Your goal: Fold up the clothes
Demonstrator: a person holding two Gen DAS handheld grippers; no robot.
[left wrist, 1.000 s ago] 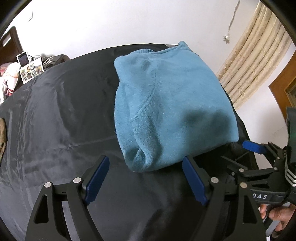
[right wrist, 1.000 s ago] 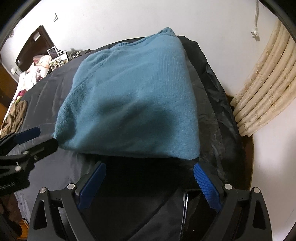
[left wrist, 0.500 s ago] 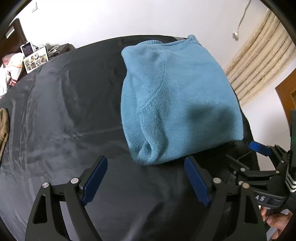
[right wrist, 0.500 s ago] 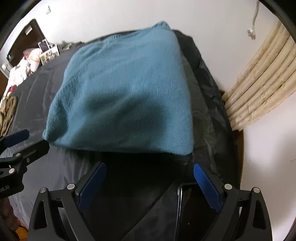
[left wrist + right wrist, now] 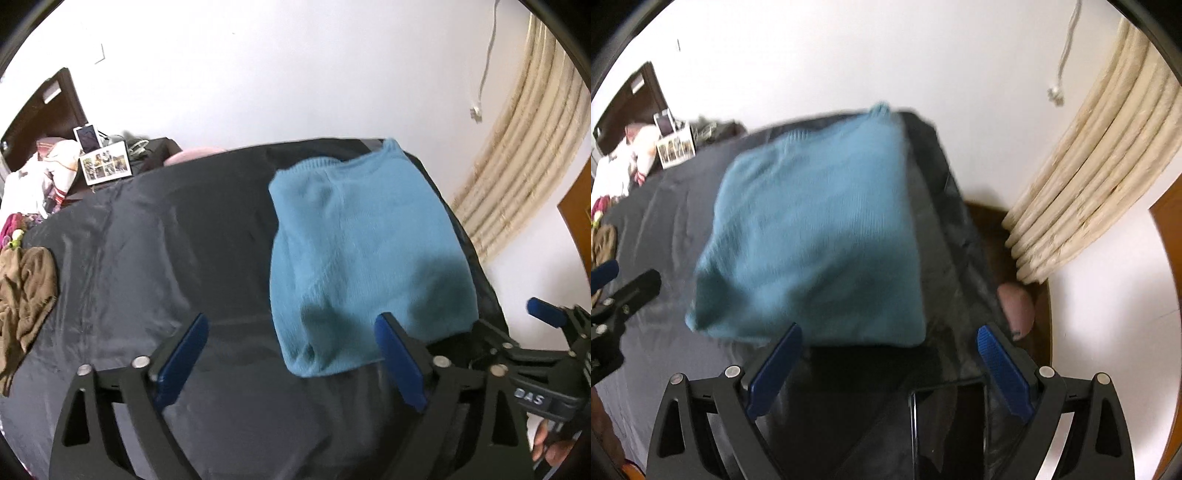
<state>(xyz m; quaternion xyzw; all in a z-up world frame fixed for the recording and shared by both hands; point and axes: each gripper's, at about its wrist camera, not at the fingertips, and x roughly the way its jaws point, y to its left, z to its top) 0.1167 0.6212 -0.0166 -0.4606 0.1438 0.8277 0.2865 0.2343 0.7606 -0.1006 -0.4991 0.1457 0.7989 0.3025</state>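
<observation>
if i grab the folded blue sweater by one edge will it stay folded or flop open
The folded blue knit sweater would probably flop open: it looks soft and thick, with rounded, unpressed fold edges. It likely sags rather than holding shape. On the smooth dark sheet it may slide when pushed, though the fuzzy knit could drag.

Black frames on the left gripper (image 5: 291, 354) and the right gripper (image 5: 890, 363), with blue pads (image 5: 399, 363) and round silver screws. White letters on the black body at lower right of the left view.
</observation>
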